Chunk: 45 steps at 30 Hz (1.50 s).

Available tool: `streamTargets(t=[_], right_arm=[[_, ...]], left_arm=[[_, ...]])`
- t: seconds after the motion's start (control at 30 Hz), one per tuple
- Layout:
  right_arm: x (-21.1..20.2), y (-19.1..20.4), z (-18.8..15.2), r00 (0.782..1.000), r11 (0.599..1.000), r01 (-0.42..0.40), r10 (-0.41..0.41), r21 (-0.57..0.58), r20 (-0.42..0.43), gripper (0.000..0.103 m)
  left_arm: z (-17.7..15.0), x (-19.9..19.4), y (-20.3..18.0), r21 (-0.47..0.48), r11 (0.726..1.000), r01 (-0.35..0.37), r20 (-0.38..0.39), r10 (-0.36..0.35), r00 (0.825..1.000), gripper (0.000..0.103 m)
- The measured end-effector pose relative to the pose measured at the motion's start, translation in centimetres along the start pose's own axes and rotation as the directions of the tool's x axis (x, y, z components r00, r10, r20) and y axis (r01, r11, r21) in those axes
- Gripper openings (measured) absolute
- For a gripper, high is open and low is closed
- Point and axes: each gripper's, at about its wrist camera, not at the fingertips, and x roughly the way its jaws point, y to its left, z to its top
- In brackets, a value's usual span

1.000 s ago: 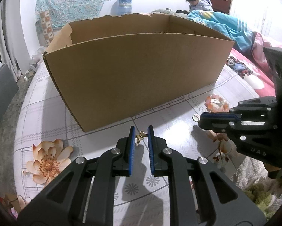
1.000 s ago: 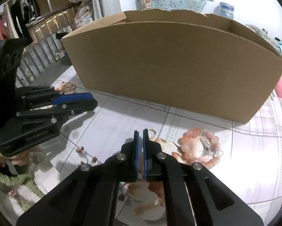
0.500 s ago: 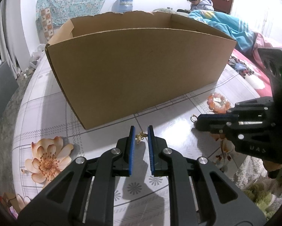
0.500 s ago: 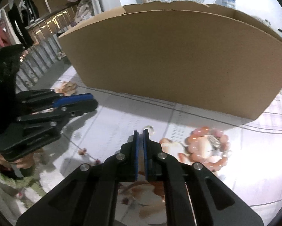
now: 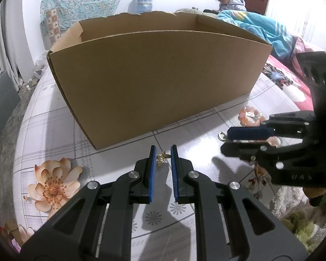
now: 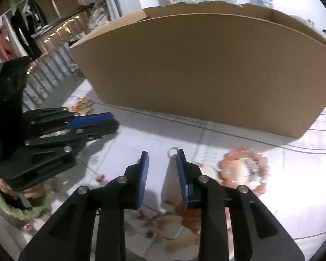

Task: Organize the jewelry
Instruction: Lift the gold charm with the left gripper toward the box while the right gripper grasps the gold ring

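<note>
Lying wings-tilted, butterfly charm [image 5: 162, 158] between parted left gripper [image 5: 162, 152].

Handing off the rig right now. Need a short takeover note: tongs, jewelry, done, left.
Left tongs: open, straddling the gold butterfly charm on the table; no grip on it yet.
Right tongs: open, low over the table, the small metal ring just ahead between the tips, not gripped.
Pink bead bracelet: lies on the table to the right of the right tongs, in front of the cardboard box.
Done: nothing visibly boxed; what shows of the box interior is bare, the floor is hidden.
Left: probably close on charm and ring, drop them in the box, then the bracelet.
</note>
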Motion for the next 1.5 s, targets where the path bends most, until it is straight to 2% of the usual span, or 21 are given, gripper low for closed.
streamTargets(t=[0.13,0.27,0.47,0.6,0.67,1.07,1.17,1.33,1.5], right_arm=[[0.0,0.5,0.2,1.0,1.0,0.01,-0.01,-0.017,0.011,0.027],[-0.1,0.4,0.4,0.998,0.998,0.063,-0.062,-0.031,0.031,0.027],[0.5,1.1,0.5,0.992,0.978,0.127,-0.121,-0.165,0.041,0.027],[0.8,1.2,0.5,0.995,0.97,0.1,-0.096,-0.22,0.027,0.022],[0.8,1.2,0.5,0.997,0.972,0.078,-0.076,-0.223,0.019,0.012],[-0.4,0.5,-0.2,0.998,0.981,0.052,-0.045,-0.188,0.04,0.01],[-1.4,0.4,-0.2,0.998,0.982,0.046,-0.036,-0.182,0.061,0.01],[-4.3,0.4,0.3,0.992,0.987,0.022,-0.002,-0.161,0.126,0.01],[-8.7,0.0,3.0,0.968,0.99,0.001,0.034,-0.138,0.249,0.01]], left_arm=[[0.0,0.1,0.0,-0.006,1.0,-0.001,-0.005,0.001,1.0,0.012],[-0.1,0.2,0.0,-0.01,1.0,0.0,-0.006,0.0,1.0,0.012],[-0.2,0.1,0.1,-0.01,1.0,0.001,-0.006,-0.001,1.0,0.012],[-0.3,0.1,0.2,-0.013,1.0,0.0,-0.009,0.0,1.0,0.012],[-0.3,0.1,0.2,-0.013,1.0,-0.001,-0.01,0.001,1.0,0.012],[-0.3,-0.5,0.0,-0.003,1.0,-0.008,0.0,0.008,1.0,0.012],[-0.2,-1.4,-0.3,0.01,1.0,-0.009,0.02,0.008,1.0,0.012],[0.8,-4.8,-0.8,0.03,0.999,0.035,0.093,-0.038,0.995,0.012],[4.3,-9.6,-0.8,0.053,0.994,0.098,0.218,-0.107,0.97,0.012]])
